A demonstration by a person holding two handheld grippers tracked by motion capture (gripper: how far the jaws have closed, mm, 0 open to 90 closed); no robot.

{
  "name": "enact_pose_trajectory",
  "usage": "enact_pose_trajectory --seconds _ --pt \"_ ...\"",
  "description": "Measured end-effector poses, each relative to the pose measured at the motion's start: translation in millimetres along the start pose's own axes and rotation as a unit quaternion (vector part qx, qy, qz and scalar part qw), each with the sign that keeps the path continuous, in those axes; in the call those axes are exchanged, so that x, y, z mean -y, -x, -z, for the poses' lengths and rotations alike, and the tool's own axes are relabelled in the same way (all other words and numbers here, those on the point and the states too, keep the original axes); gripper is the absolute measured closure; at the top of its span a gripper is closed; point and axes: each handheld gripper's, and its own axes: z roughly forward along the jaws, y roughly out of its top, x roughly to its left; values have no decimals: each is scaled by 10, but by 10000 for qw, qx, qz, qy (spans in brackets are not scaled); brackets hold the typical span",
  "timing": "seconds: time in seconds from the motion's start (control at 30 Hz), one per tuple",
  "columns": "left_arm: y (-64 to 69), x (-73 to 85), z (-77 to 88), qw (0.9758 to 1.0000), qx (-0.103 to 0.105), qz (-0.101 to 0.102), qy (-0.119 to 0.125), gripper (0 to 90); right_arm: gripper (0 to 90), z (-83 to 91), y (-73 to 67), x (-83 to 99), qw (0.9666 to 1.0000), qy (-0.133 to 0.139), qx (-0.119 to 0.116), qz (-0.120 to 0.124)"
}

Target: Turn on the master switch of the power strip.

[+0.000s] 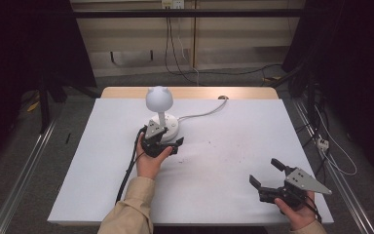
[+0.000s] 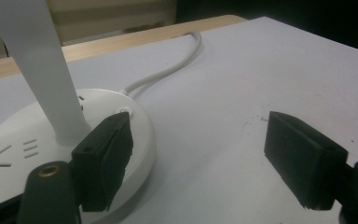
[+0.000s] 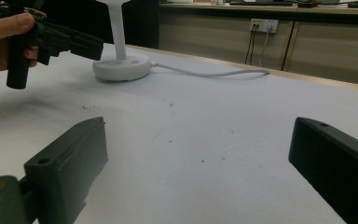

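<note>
Where the table's near right corner lies, right gripper [image 1: 268,171] held low over the white tabletop [image 1: 233,146] in a hand, jaws spread wide, nothing between them, bare surface ahead in the right gripper view. Farther in and to the left, left gripper [image 1: 168,145] held in the other hand [image 1: 148,163], jaws parted fairly wide and gripping nothing; one jaw over the rim of the lamp's round white base [image 2: 23,149], the other over bare tabletop beside it. Beyond that, white desk lamp [image 1: 161,114] upright near the far middle of the table, round head atop a slim stem [image 2: 37,65]. Farthest, white cord [image 1: 204,113] trailing from the base toward the table's far edge.
</note>
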Motion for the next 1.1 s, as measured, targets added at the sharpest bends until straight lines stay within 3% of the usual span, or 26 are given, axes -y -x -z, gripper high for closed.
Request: enact_pose_trajectory --seconds 0.27,0.4,0.5,0.8,0.83,0.97,1.07,1.1 --pt "-21 12 -75 9998 -108 162 41 337 42 2 -4 -3 10000 1 -2 25" --pt "-33 12 -80 9997 -209 134 -5 378 47 2 -7 -3 10000 -4 -11 48" --pt "-45 9 -87 9992 -292 260 41 413 48 -2 -8 -3 10000 8 -19 74" --pt "-71 18 -112 9989 -387 275 5 500 48 -6 -6 -3 10000 2 -28 67" --pt "-70 -1 -119 9989 -428 157 -94 509 48 -6 -6 -3 10000 6 -25 73" --pt "-51 -50 -137 9990 -429 80 -101 563 48 -7 -10 -6 10000 11 -38 75" --pt "-33 -94 -161 9987 -484 76 -122 632 48 -4 -9 -8 10000 13 -28 75" --pt "-41 -96 -172 9982 -539 212 -121 649 49 -3 -7 -8 10000 14 -22 74"
